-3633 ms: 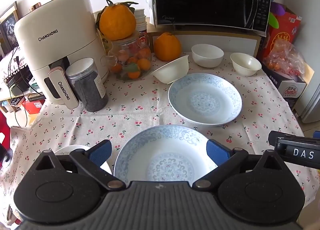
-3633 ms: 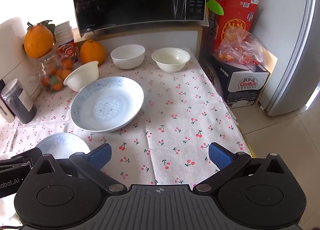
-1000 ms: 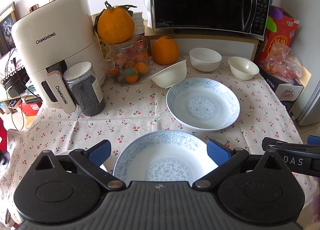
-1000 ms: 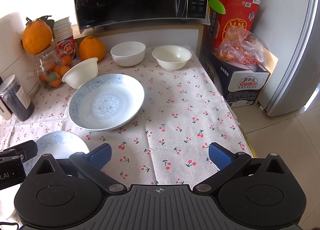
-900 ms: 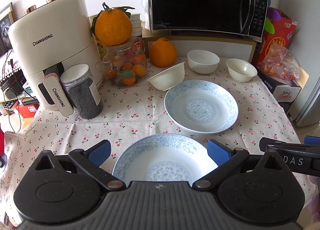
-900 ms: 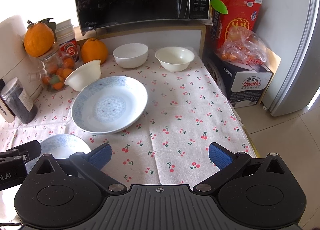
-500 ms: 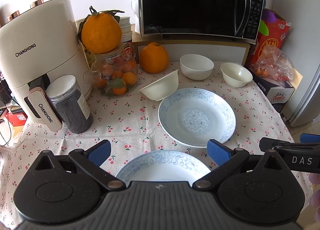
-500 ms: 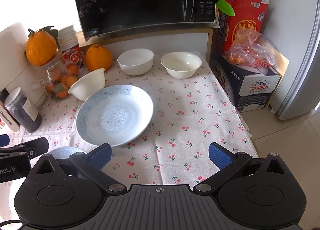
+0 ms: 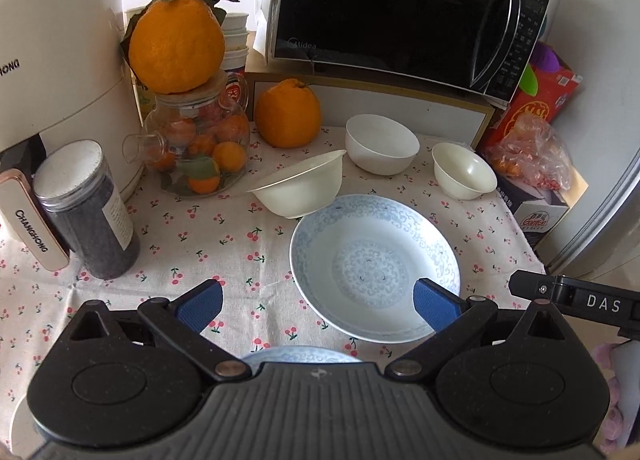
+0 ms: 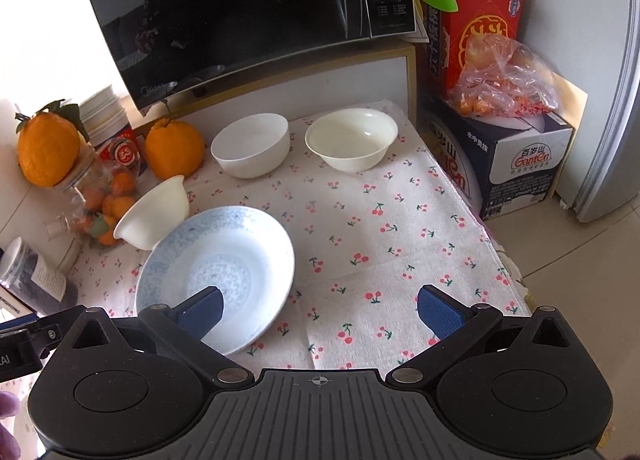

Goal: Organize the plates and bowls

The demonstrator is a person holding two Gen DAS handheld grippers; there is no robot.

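Left wrist view shows the left gripper [image 9: 316,298] wide apart above the cherry tablecloth [image 9: 224,232], holding nothing. A blue-patterned plate [image 9: 374,266] lies flat ahead, with a tilted cream bowl [image 9: 300,188] leaning on its far rim. The right gripper [image 10: 320,310] is wide apart and empty too, and two more bowls [image 10: 250,150] sit by the microwave [image 10: 248,16].

We see glossy glazed ceramic — the blue-patterned plate [image 9: 374,268] and white bowls [image 10: 250,150] — on a matt woven tablecloth [image 10: 380,236]. Our grippers' [image 9: 316,302] bodies look like matt black plastic; the jar [image 9: 196,148] is clear glass.
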